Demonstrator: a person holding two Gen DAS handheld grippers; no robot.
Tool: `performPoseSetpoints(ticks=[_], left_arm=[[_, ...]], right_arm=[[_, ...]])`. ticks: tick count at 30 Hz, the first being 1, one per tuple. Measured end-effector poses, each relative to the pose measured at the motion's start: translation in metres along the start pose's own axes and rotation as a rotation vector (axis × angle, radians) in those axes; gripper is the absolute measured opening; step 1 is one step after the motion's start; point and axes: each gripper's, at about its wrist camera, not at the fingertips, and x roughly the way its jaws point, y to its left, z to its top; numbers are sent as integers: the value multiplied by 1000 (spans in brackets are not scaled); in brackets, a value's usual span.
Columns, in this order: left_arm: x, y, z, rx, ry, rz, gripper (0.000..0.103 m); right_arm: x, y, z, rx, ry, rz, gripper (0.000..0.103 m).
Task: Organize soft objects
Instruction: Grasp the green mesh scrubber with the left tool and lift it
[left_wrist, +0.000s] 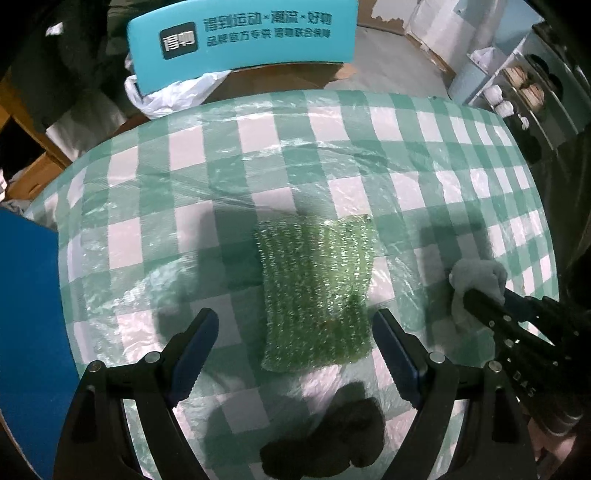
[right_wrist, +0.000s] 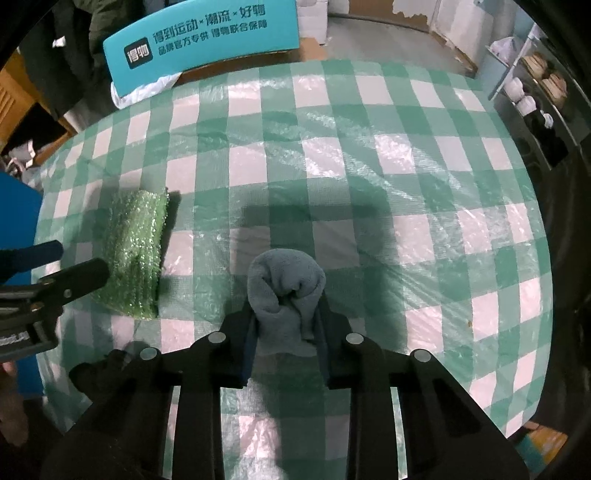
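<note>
The right gripper (right_wrist: 284, 317) is clenching a bunched grey cloth (right_wrist: 286, 288) just above the checked tablecloth (right_wrist: 406, 184). The left gripper (left_wrist: 295, 328) is hanging released, its jaws spread wide on either side of a green sponge (left_wrist: 317, 291) lying flat on the tablecloth. A dark cloth (left_wrist: 325, 443) is lying nearer the camera, below the sponge
</note>
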Motion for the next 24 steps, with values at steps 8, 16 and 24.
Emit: performPoseSetpoints(ticks=[8,16,24], left_arm=[[16,-14,1,39,13,37,87],[30,-15,2,58,31,42,84],[27,-16,-2,99,-1,76,52]], right_arm=[[-8,1,0,9,-20,23,25],[-15,3,-3,3,-30,37,25],[-20,8,-2,0,-37,48,25]])
